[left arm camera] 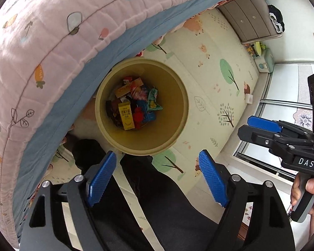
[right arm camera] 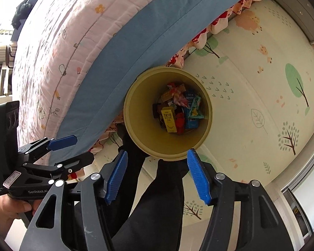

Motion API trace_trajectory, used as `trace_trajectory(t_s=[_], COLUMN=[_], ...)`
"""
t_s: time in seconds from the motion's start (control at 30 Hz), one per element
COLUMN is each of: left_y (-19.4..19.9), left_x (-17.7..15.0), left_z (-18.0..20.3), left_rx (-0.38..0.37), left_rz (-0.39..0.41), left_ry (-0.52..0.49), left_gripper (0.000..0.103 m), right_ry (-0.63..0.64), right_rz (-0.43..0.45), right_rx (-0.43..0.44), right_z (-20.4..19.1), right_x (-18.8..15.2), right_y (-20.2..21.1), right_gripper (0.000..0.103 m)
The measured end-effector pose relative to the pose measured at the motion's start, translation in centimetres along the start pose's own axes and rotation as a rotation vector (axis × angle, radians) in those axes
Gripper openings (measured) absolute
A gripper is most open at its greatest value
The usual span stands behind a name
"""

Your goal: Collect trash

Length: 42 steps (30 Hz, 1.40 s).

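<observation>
Both claws hang above the tan bin [left arm camera: 179,104], pointing steeply down into it. The left claw [left arm camera: 158,179] stands wide apart with nothing between its blue pads; the right claw [right arm camera: 158,176] is parted a little less and is also empty. The trash [left arm camera: 134,104] lies at the bottom of the bin: a yellow carton [left arm camera: 126,116], a blue box, a green pouch and red wrappers heaped together.

What could go wrong, as I judge it: the bin stands tight against the bed's blue edge [left arm camera: 77,87], so a claw lowered on that side could brush the bedding or knock the rim and tip the bin. The person's dark-clad legs [left arm camera: 157,198] stand just beside the near rim of the bin, and a step forward could nudge it.

The left wrist view shows the right claw from the side, with a hand [left arm camera: 312,190] on its grip, and a drawer unit far beyond the bin. The right wrist view instead shows the left claw [right arm camera: 73,148] from the side, open, beside the bed, and more of the bed skirt behind the bin.
</observation>
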<state>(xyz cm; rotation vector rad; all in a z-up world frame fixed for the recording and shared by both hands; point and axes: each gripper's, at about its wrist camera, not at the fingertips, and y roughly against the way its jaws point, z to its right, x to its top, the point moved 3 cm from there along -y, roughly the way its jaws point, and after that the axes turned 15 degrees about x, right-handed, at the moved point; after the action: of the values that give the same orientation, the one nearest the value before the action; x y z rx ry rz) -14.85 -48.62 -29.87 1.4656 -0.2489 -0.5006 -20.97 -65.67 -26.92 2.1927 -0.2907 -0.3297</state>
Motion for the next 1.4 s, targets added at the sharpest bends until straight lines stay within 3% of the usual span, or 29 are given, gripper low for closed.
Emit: trace_trajectory(t_s=[0.4, 0.7, 1.0, 1.4], left_y=[1.5, 4.6, 10.1, 17.9], left_x=[0.7, 1.2, 2.1, 2.2], left_z=[0.8, -0.6, -6.5, -20.0], left_rx=[-0.007, -0.032, -0.036, 0.061], left_rz=[0.033, 0.091, 0.211, 0.354], left_ry=[-0.016, 0.025, 0.137, 0.307], left_gripper=[0.081, 0.081, 0.081, 0.081], right_ry=[0.001, 0.060, 0.207, 0.424], right_rz=[0.025, 0.044, 0.060, 0.017], right_rx=[0.027, 0.047, 0.071, 0.104], right_z=[-1.0, -4.6, -13.3, -29.0], right_x=[0.6, 2.0, 5.8, 11.0], right_y=[1.0, 2.2, 2.4, -2.7], right_gripper=[0.056, 0.056, 0.056, 0.056])
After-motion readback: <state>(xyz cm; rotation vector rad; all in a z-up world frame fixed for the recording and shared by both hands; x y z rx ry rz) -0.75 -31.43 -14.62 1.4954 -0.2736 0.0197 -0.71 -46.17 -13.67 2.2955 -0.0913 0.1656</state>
